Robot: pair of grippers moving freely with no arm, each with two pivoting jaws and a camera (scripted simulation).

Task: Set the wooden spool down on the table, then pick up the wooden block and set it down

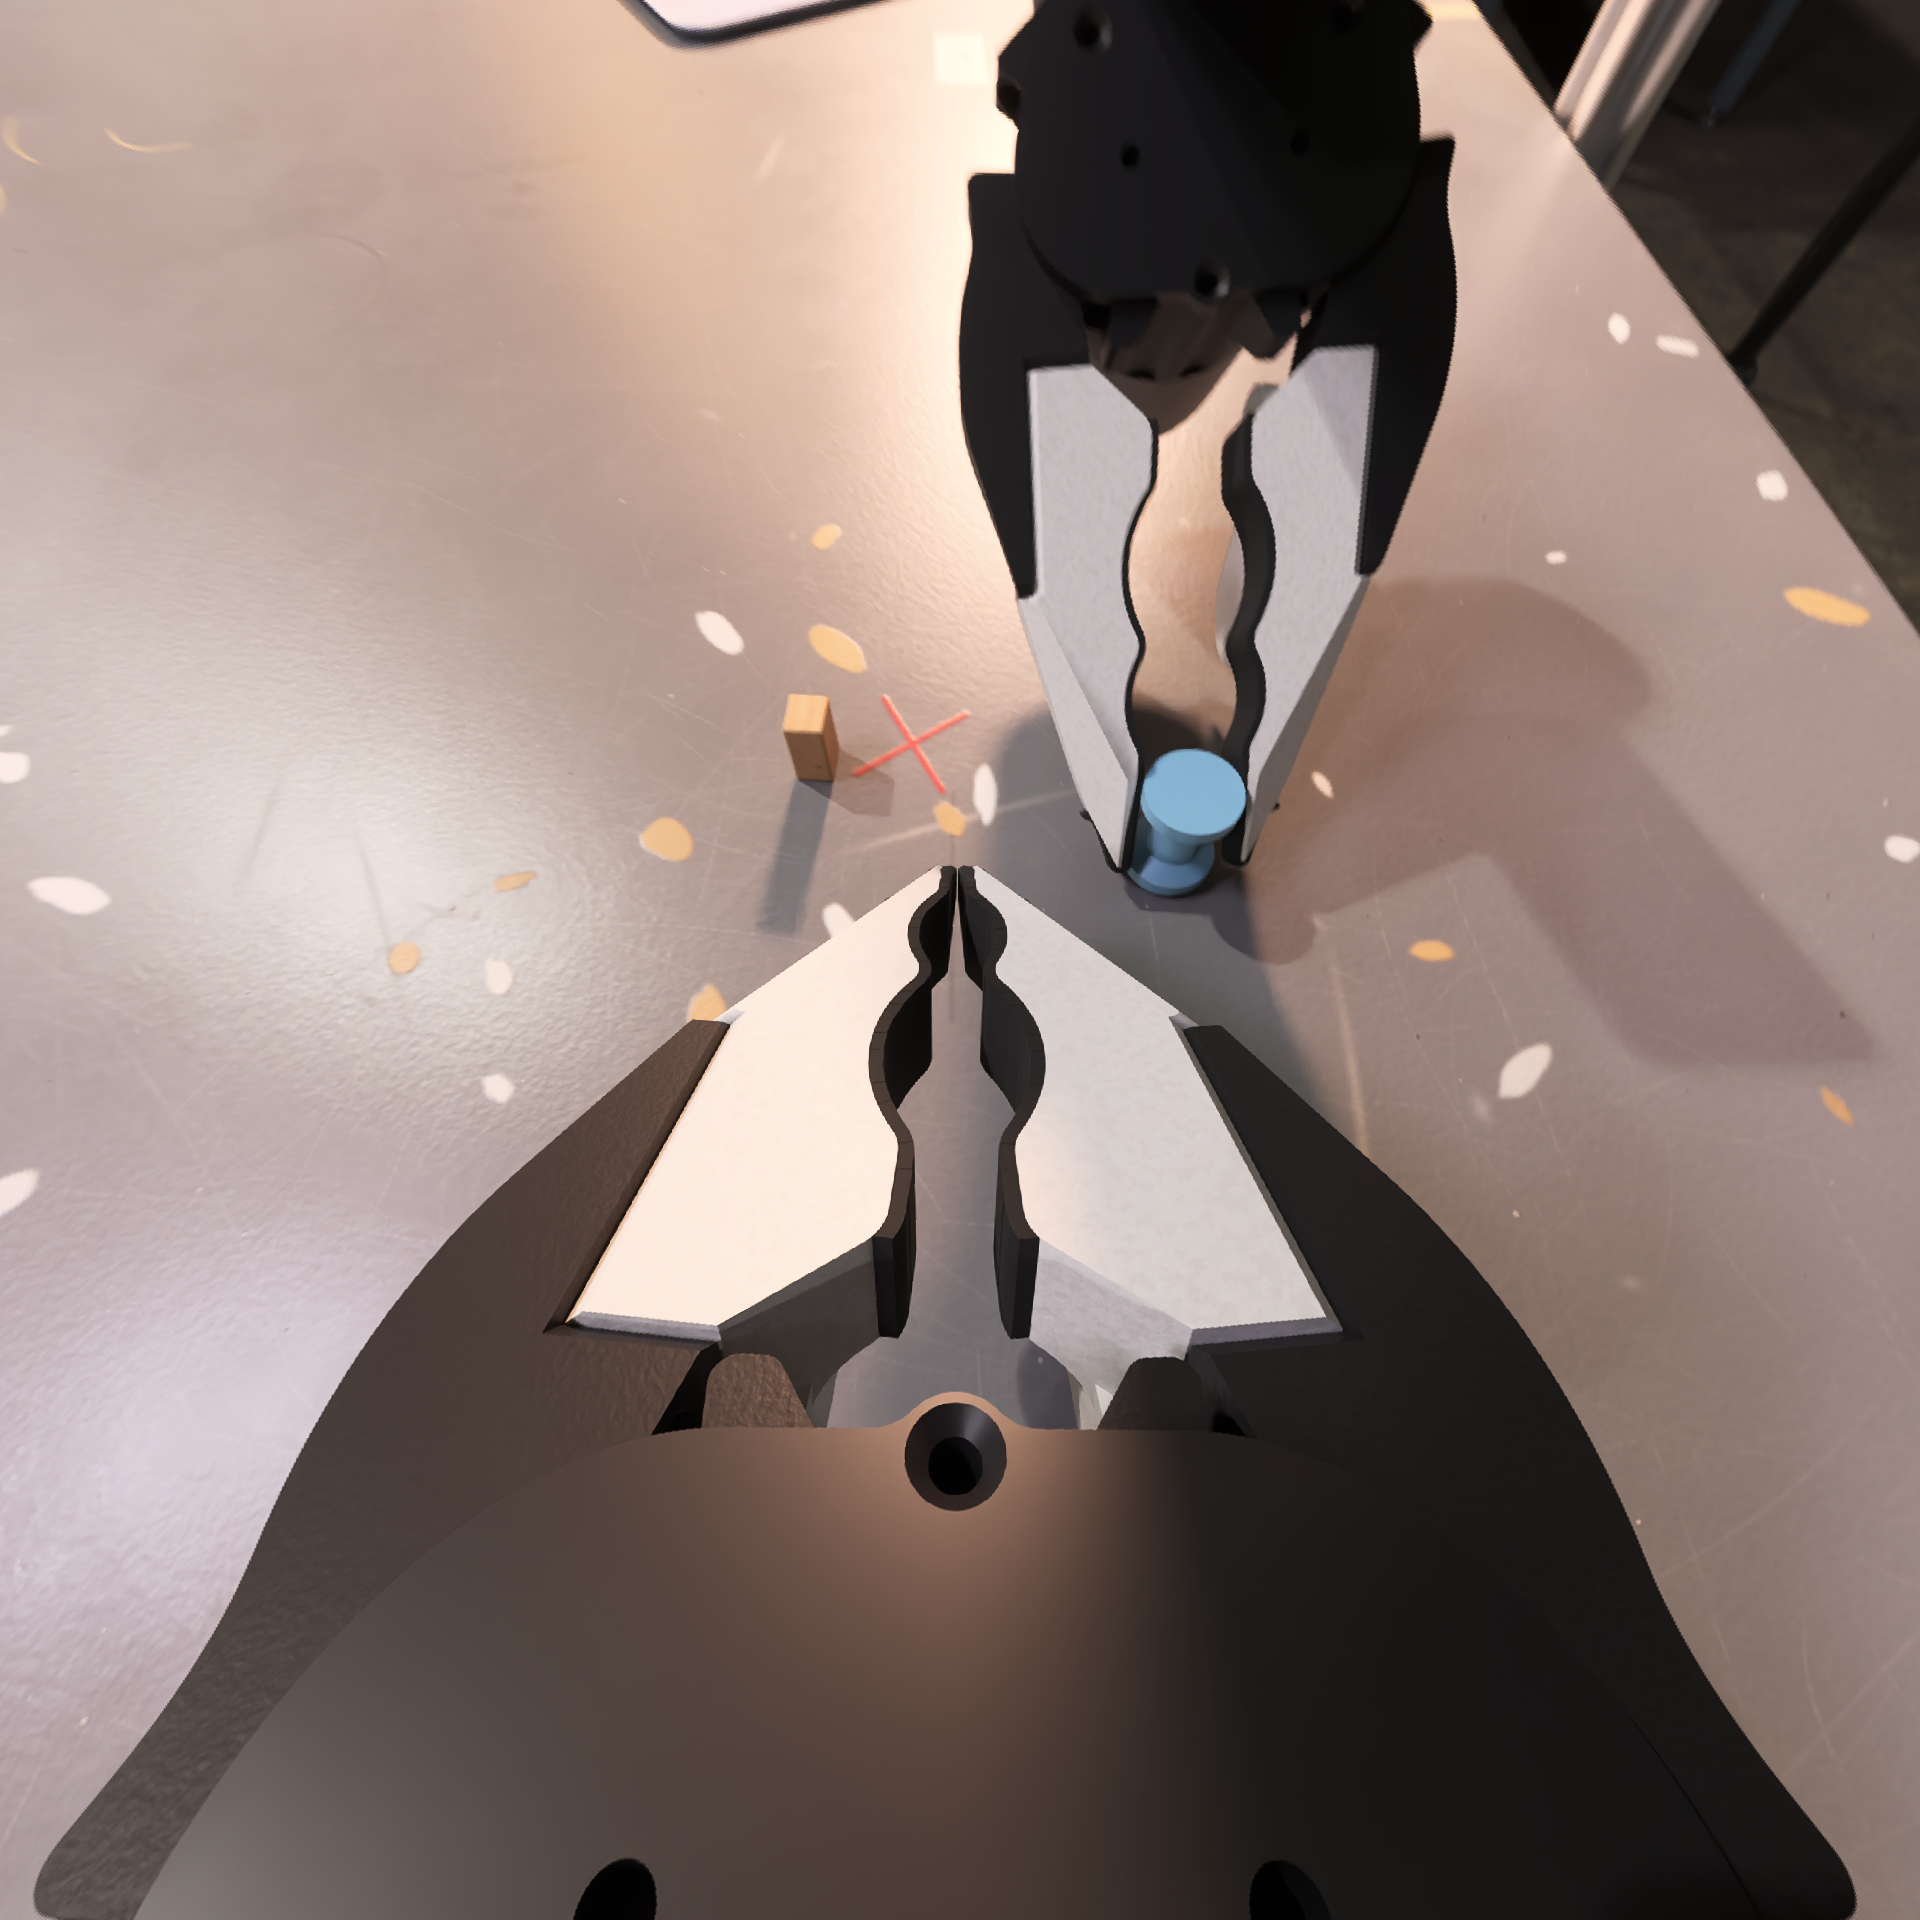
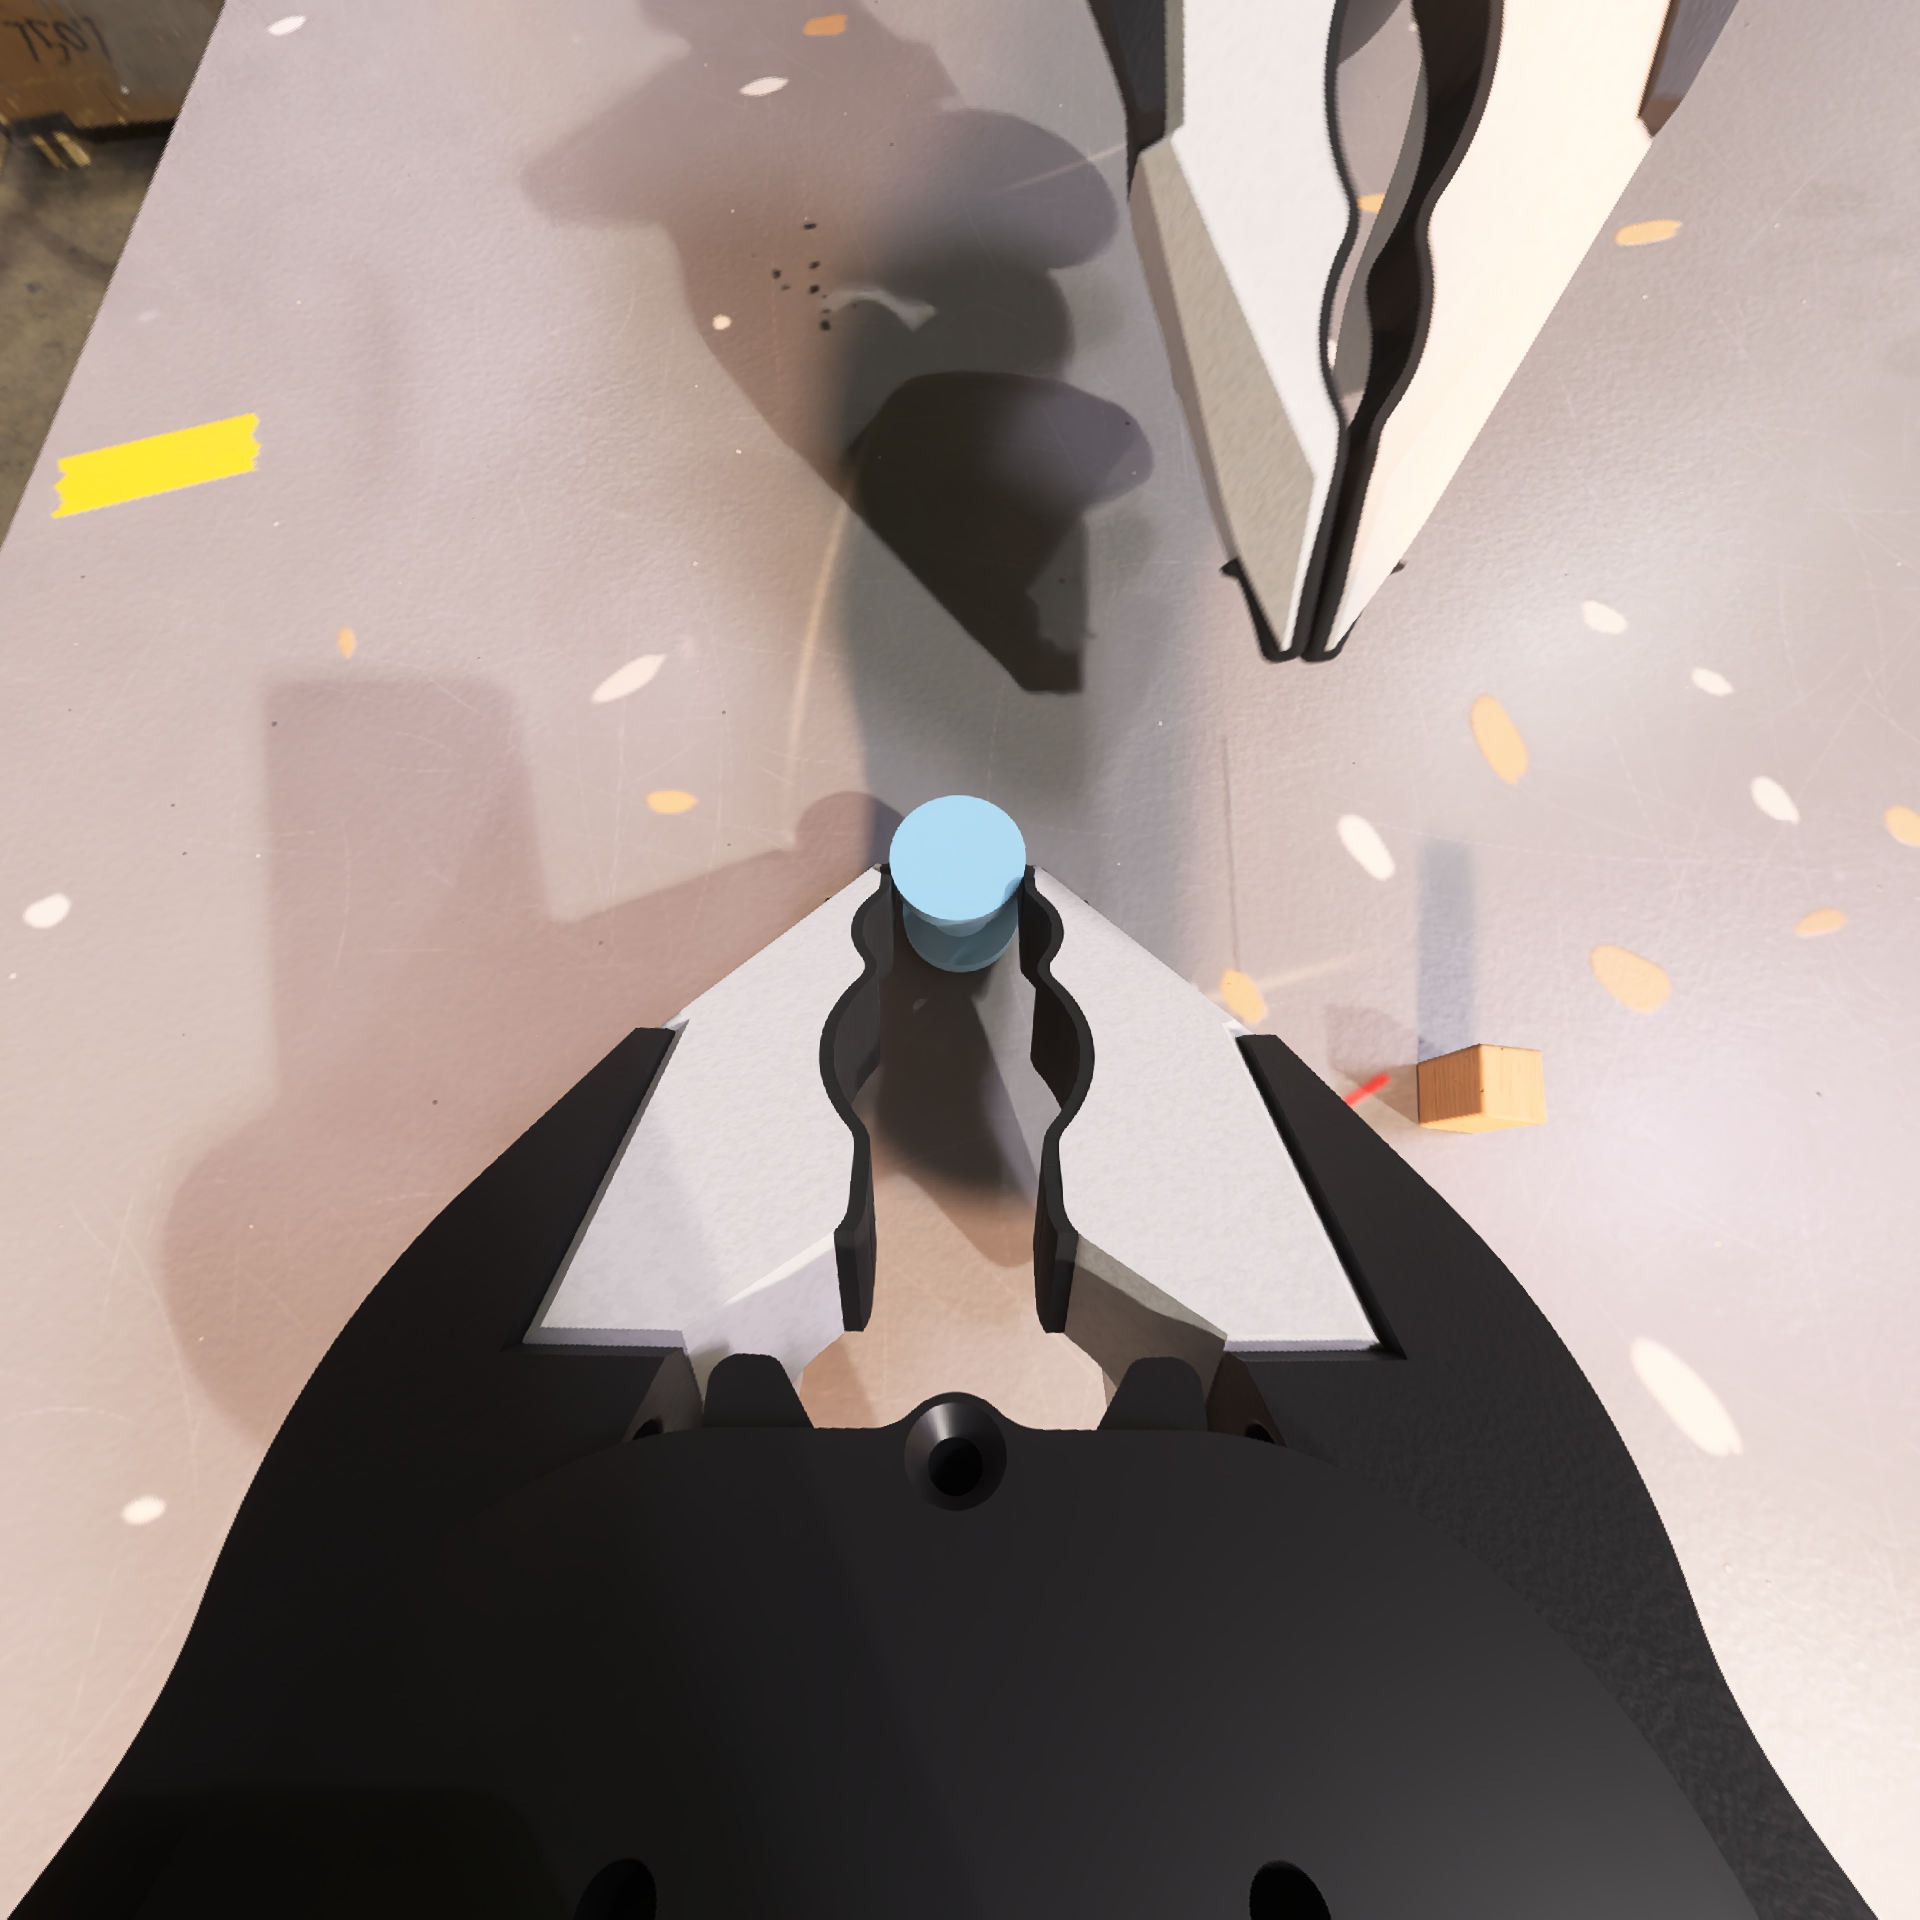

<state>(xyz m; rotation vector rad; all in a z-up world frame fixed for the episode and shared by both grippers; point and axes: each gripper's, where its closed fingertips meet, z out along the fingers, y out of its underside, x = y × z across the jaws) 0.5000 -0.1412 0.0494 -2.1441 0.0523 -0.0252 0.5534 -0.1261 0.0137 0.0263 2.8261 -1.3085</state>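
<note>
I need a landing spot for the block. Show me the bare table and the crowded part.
Bare: the wide grey table left of the small tan wooden block.
Crowded: the block stands beside the red cross mark, with the blue spool between the right gripper fingertips and the shut left gripper close by.

You see a matt, scratched grey table (image 1: 416,416) flecked with paint, a bare wood-grained block (image 1: 810,736), a smooth painted blue spool (image 1: 1187,821), and yellow paper-like tape (image 2: 156,464).
</note>
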